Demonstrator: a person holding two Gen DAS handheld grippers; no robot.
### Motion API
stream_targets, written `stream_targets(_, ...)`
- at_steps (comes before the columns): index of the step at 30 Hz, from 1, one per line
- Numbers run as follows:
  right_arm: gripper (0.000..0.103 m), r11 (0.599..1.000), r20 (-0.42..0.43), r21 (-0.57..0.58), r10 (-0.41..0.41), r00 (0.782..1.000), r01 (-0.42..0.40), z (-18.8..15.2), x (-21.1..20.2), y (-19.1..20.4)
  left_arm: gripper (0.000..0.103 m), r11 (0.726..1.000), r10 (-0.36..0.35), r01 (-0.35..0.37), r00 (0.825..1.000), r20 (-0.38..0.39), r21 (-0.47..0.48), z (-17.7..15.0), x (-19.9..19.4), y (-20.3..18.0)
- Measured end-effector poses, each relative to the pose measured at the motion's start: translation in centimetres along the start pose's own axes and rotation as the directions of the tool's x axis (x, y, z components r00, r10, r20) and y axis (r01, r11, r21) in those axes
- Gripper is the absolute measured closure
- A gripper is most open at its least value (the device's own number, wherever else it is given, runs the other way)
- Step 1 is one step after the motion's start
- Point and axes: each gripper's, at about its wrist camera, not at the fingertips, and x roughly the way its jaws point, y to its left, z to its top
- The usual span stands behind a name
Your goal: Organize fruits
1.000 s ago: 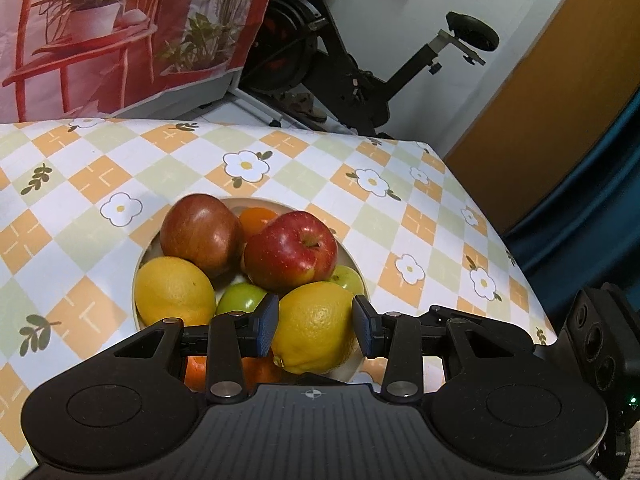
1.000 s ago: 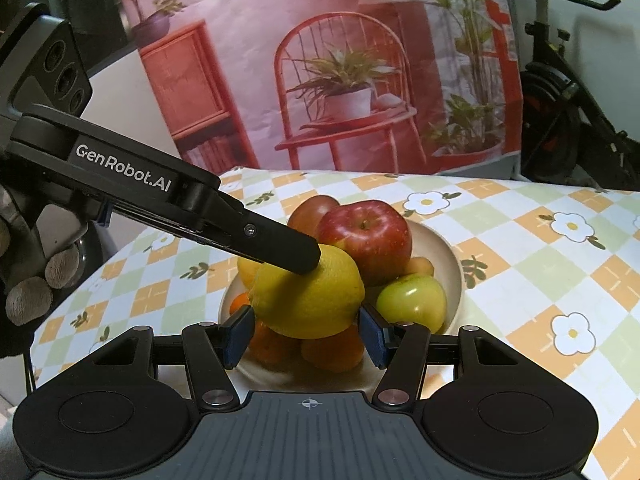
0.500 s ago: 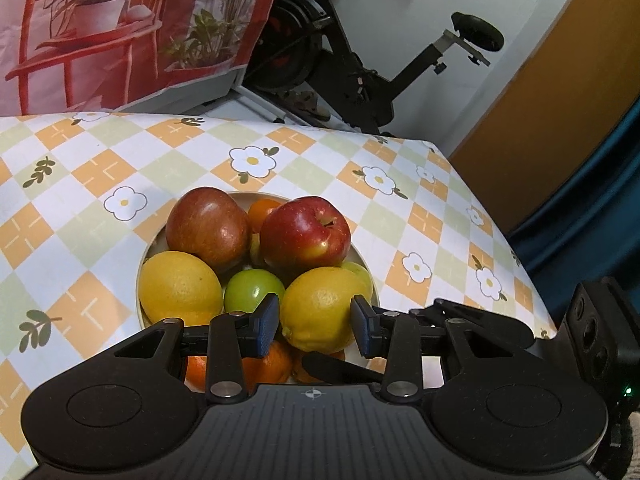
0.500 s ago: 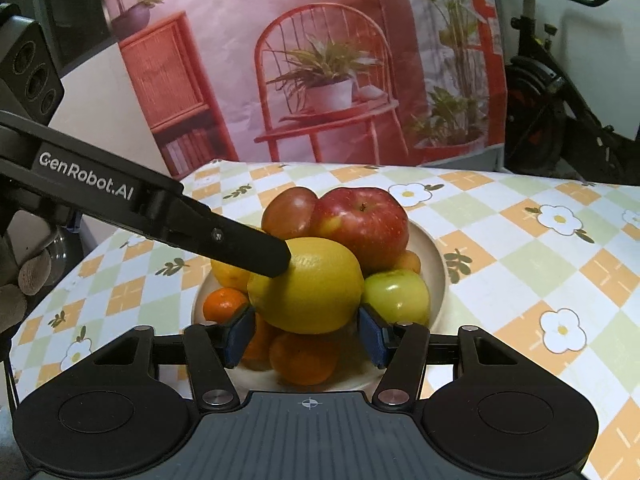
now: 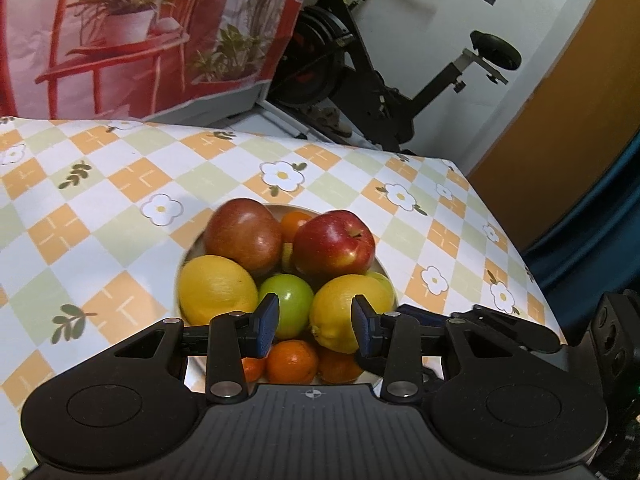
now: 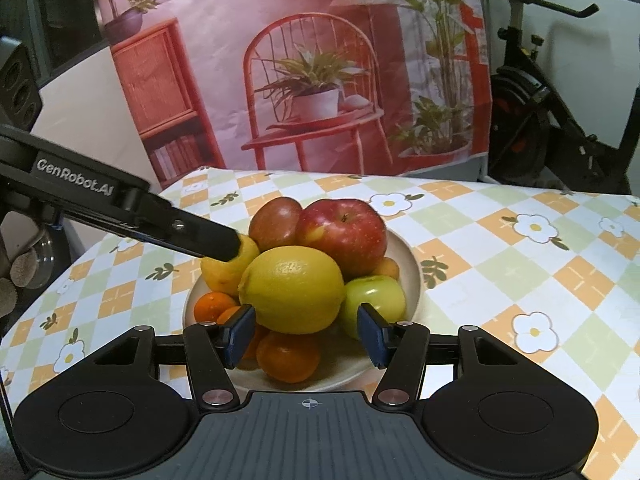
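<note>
A cream plate (image 6: 414, 276) on the checked tablecloth holds a pile of fruit. A big lemon (image 6: 292, 288) lies on top at the front, with a red apple (image 6: 344, 232) and a darker apple (image 6: 276, 220) behind it. A green apple (image 6: 374, 292) sits to its right and oranges (image 6: 288, 354) underneath. My right gripper (image 6: 306, 334) stands open just short of this lemon, with its pads off the peel. My left gripper (image 5: 316, 328) is open and empty in front of the green apple (image 5: 290, 300) and the lemon (image 5: 352, 312). One of its fingers (image 6: 180, 228) reaches to the second lemon (image 6: 224, 276).
An exercise bike (image 5: 360, 80) stands behind the table, next to a printed backdrop (image 6: 320, 100) of a red chair and plants. The table's far right corner (image 5: 452, 164) drops off toward an orange wall. A gloved hand (image 6: 20, 276) holds the left gripper at the left edge.
The left gripper has drawn back from the front lemon, which now lies right of its gap. Its finger has slid from the front lemon to the second one. All fruit stayed put.
</note>
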Motion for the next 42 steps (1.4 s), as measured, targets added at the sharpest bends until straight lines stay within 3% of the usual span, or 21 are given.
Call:
stream_targets(7,0.049,1.000,0.034,-0.009,-0.022,0.999,0.022,0.7,-1.8,0.4,0.058,0.999,0.043,-0.042,0.998,0.051,-0.013,-0.6,-2.5,0.6)
stream_targets(10,0.044,0.999,0.055,-0.016,-0.037,0.998,0.038,1.2,-2.9,0.7,0.055,0.998,0.069,-0.069,0.994,0.089,-0.011,-1.0,-4.0,0.6)
stream_targets(11,0.041,0.999,0.062,-0.018,-0.044,0.997,0.045,1.3,-3.3,0.8,0.051,0.997,0.078,-0.078,0.992,0.103,-0.011,-1.1,-4.6,0.5)
stream_targets(13,0.033,0.998,0.071,-0.017,-0.062,0.996,0.063,1.7,-4.2,1.0,0.030,0.994,0.105,-0.104,0.985,0.137,-0.012,-1.3,-5.8,0.4)
stream_targets(15,0.014,0.997,0.083,-0.018,-0.076,0.994,0.078,2.1,-5.4,1.4,0.021,0.990,0.139,-0.139,0.974,0.178,-0.011,-1.5,-7.3,0.0)
stream_targets(17,0.002,0.996,0.101,-0.014,-0.091,0.991,0.093,2.5,-6.6,1.7,0.015,0.983,0.183,-0.185,0.960,0.213,-0.013,-1.6,-8.8,-0.4)
stream_targets(18,0.000,0.995,0.112,-0.006,-0.099,0.989,0.101,2.8,-7.3,1.9,0.012,0.976,0.213,-0.216,0.949,0.233,-0.014,-1.8,-9.5,-0.7)
stream_targets(22,0.000,0.991,0.135,0.031,-0.135,0.982,0.132,3.9,-9.8,2.2,0.007,0.942,0.329,-0.334,0.900,0.287,-0.030,-2.3,-12.1,-1.9)
stream_targets(29,0.000,0.981,0.174,0.037,-0.194,0.965,0.190,5.5,-13.5,3.4,0.005,0.921,0.367,-0.389,0.842,0.396,-0.025,-3.2,-16.3,-4.4)
stream_targets(39,0.000,0.982,0.202,-0.001,-0.184,0.962,0.189,6.7,-17.2,6.2,0.000,0.892,0.414,-0.450,0.786,0.459,-0.035,-3.7,-20.1,-7.8)
stream_targets(42,0.000,0.982,0.194,-0.002,-0.187,0.963,0.191,7.0,-17.7,6.5,0.000,0.888,0.422,-0.457,0.780,0.462,-0.039,-4.1,-20.7,-8.6)
